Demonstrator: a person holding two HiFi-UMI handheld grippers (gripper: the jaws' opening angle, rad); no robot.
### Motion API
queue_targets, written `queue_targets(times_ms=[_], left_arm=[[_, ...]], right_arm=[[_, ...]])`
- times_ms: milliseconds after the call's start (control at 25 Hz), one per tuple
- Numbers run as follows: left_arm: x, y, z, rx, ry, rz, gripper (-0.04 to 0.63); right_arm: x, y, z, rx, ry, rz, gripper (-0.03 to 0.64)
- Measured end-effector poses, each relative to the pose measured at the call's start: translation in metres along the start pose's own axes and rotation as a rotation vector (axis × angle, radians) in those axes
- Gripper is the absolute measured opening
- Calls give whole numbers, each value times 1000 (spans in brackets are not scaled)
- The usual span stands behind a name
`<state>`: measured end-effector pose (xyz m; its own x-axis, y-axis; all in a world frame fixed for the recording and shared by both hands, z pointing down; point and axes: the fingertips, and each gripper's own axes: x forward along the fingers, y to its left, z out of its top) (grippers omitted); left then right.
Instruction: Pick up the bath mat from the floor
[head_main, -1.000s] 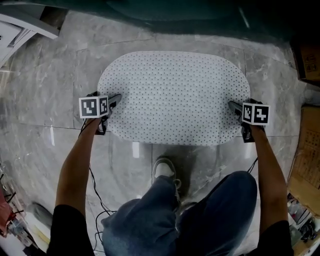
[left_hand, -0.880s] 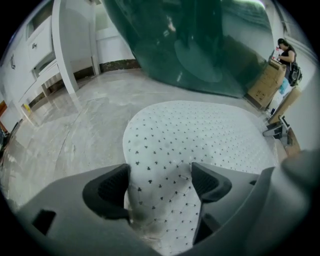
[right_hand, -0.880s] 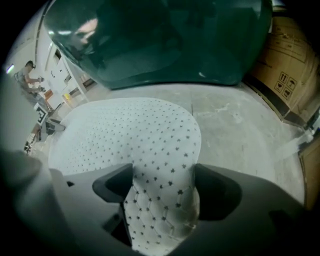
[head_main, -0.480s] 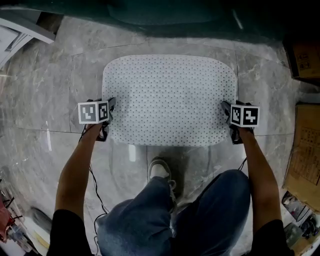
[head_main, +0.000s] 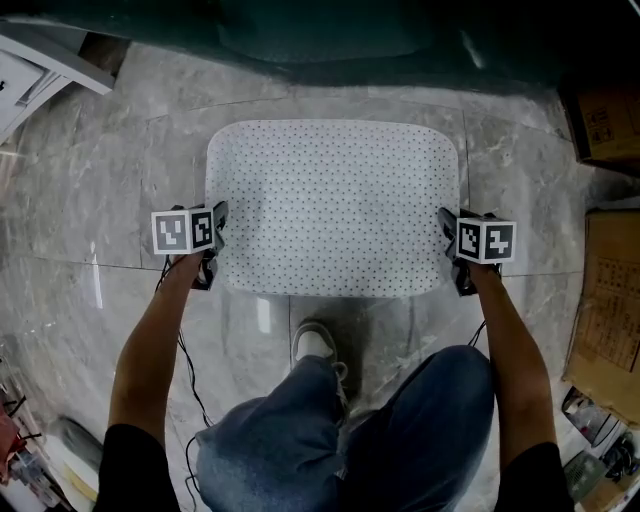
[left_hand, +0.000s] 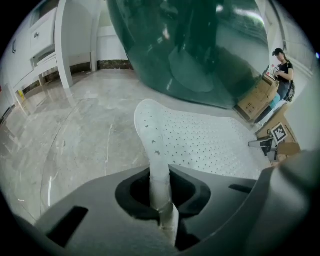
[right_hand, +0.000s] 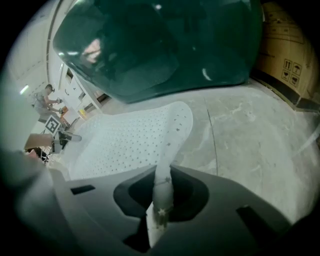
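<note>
A white perforated bath mat (head_main: 335, 205) spreads over the grey marble floor in the head view, its side edges curled upward. My left gripper (head_main: 218, 232) is shut on the mat's left edge. In the left gripper view the pinched mat edge (left_hand: 159, 175) rises between the jaws of my left gripper (left_hand: 161, 200). My right gripper (head_main: 447, 238) is shut on the right edge of the mat. In the right gripper view the mat edge (right_hand: 164, 175) stands pressed between the jaws of my right gripper (right_hand: 161, 197).
A dark green tub (head_main: 330, 30) lies just beyond the mat. Cardboard boxes (head_main: 605, 120) stand at the right, white cabinetry (head_main: 40, 55) at the far left. The person's shoe (head_main: 318, 345) and legs are just behind the mat's near edge. A cable (head_main: 190, 370) trails down from the left gripper.
Both grippers have closed on the mat's side edges and moved inward. The mat now looks narrower, with its sides lifted and curled.
</note>
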<state>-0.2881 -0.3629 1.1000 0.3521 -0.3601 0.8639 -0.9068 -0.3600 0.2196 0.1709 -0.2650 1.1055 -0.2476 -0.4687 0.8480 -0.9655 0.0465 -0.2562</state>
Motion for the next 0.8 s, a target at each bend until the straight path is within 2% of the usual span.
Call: queue_targets(times_ms=[440, 600, 800], left_arm=[[-78, -51, 37, 5, -81, -39, 35], [-127, -75, 64, -1, -90, -48, 35], [-198, -101, 106, 26, -121, -47, 35]], right_arm=[[-75, 42, 40, -1, -66, 39, 31], [-124, 55, 65, 33, -91, 33, 29], [-198, 76, 104, -6, -111, 37, 29]])
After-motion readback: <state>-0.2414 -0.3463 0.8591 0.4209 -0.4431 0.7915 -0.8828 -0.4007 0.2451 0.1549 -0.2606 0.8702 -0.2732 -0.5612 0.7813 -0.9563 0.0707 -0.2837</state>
